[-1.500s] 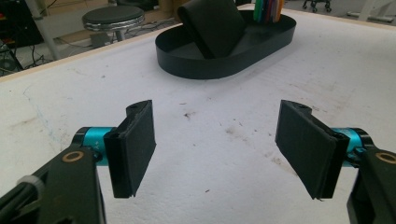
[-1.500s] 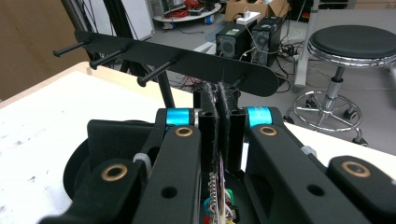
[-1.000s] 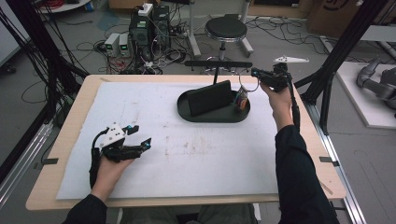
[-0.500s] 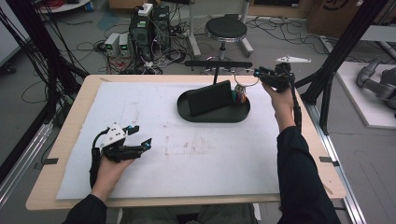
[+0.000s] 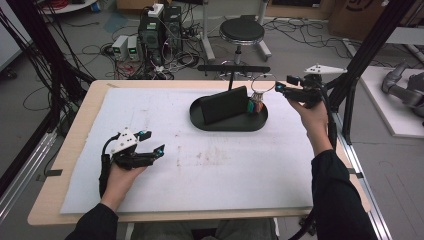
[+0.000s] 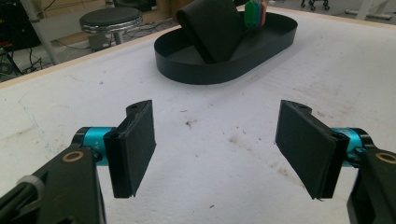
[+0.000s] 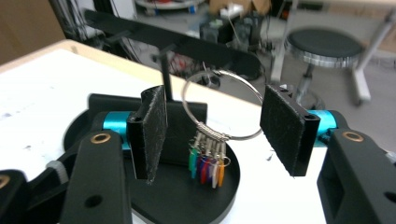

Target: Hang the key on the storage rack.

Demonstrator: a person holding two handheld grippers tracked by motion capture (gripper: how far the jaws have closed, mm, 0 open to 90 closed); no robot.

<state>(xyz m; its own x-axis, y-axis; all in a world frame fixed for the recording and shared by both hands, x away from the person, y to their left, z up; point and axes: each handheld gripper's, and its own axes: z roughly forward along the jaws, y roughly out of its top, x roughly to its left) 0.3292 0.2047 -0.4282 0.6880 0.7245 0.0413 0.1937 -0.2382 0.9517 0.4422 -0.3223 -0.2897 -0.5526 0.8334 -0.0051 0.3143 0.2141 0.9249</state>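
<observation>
Even, soft indoor light; right gripper view's background slightly blurred.

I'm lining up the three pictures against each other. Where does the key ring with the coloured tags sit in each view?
High view: key ring upper centre-right, over the right end of the black tray.
Left gripper view: its coloured tags at the top edge, in the tray.
Right gripper view: centre, seen between the open right tongs.
Shared landmark: the black tray.
</observation>
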